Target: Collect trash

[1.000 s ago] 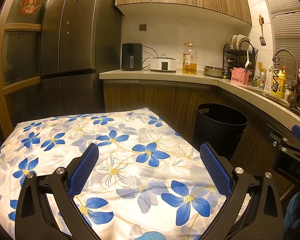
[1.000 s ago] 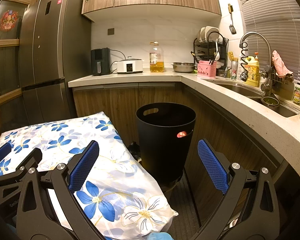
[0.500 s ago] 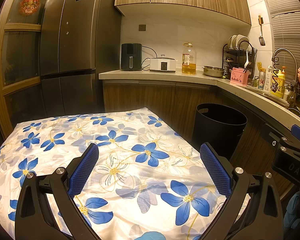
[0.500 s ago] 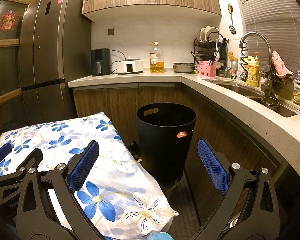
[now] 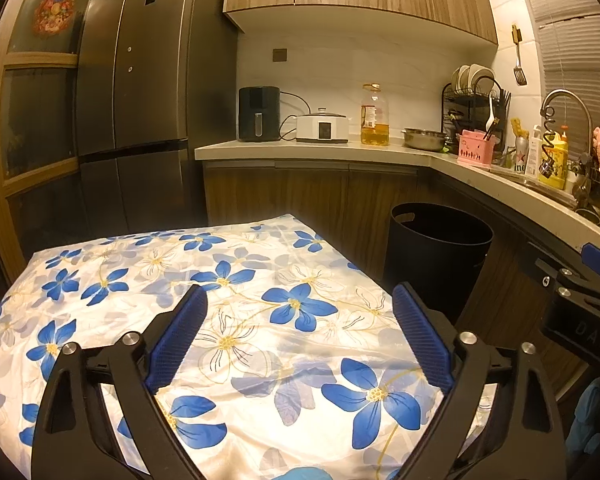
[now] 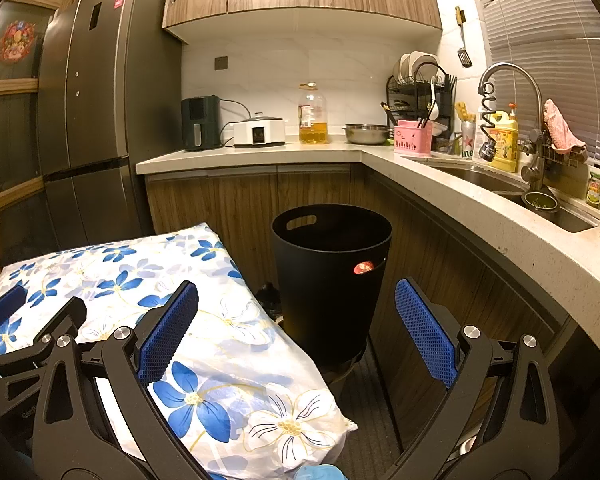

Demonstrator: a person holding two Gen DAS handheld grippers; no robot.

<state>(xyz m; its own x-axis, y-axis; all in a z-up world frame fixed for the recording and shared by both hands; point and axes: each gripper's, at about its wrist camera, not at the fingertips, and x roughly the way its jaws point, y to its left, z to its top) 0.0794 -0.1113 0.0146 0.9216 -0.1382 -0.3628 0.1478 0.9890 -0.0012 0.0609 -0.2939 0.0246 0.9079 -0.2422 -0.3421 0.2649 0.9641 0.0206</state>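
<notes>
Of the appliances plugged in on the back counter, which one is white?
The low cooker with the glass lid, sitting between the tall dark air fryer and the oil bottle. The air fryer is dark and upright; the cooker is white and squat.

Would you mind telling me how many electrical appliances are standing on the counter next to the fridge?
2: a black air fryer nearest the fridge, and a white cooker just right of it. Others may be hidden.
</notes>
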